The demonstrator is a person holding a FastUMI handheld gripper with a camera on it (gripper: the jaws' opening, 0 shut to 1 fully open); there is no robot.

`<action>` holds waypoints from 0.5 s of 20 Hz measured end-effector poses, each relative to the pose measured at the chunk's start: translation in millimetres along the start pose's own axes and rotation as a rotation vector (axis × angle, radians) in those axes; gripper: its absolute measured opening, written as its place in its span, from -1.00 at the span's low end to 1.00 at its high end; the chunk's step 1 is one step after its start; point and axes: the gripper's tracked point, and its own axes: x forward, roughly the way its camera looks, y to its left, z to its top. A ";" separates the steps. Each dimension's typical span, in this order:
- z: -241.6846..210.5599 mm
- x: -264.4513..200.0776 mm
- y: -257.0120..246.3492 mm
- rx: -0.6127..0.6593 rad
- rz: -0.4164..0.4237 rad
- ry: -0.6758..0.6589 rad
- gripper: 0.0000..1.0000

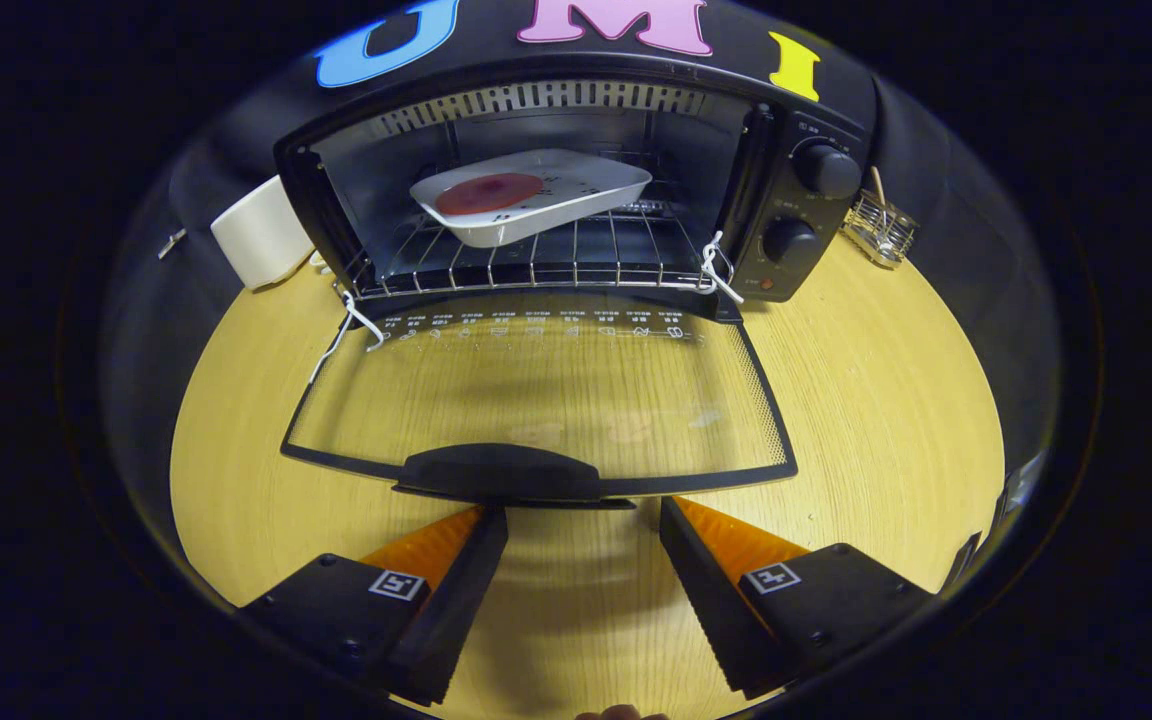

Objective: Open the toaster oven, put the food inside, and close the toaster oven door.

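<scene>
A round, pale wooden table fills the booth floor of the scene, with black cloth hanging behind it. Nearest the camera, the gripper is spread wide and holds nothing; its two black fingers, orange on their upper faces, point toward the toaster oven's door handle. The left fingertip sits just under the near edge of the door handle, very close to it, though whether it touches cannot be told; the right fingertip stands just off the handle's right end, below the door's front rim. Bare tabletop shows in the gap between the fingers.

Just beyond the handle, the glass door of the toaster oven lies fully folded down, flat over the table, the wood grain visible through it. White string is tied at the hinge corners on both sides of the door. Past the door, the oven cavity stands open, and on its wire rack rests a white dish carrying a flat, round, reddish piece of food; the dish is tilted slightly and sits toward the middle of the rack. To the right of the cavity, the oven's control panel bears two black knobs. Left of the oven, touching or nearly touching its side, is a white mug-like container. Right of the oven, near the table's far rim, stands a small wire basket.
</scene>
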 end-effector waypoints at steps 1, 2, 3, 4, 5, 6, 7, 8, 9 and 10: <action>0.1 1.1 -0.5 -0.006 0.001 0.001 0.98; 2.1 -1.2 -0.4 -0.015 0.002 -0.009 0.98; 3.8 -3.3 -0.2 -0.026 0.004 -0.020 0.99; 6.0 -7.2 0.1 -0.036 0.006 -0.032 0.98; 8.9 -12.3 0.2 -0.044 0.010 -0.044 0.98; 11.9 -18.2 1.6 -0.049 0.019 -0.058 0.98; 14.8 -24.7 2.3 -0.051 0.031 -0.071 0.98; 19.1 -31.9 2.7 -0.048 0.046 -0.090 0.98; 25.6 -40.0 3.7 -0.045 0.059 -0.115 0.98; 32.0 -50.4 3.4 -0.044 0.072 -0.143 0.98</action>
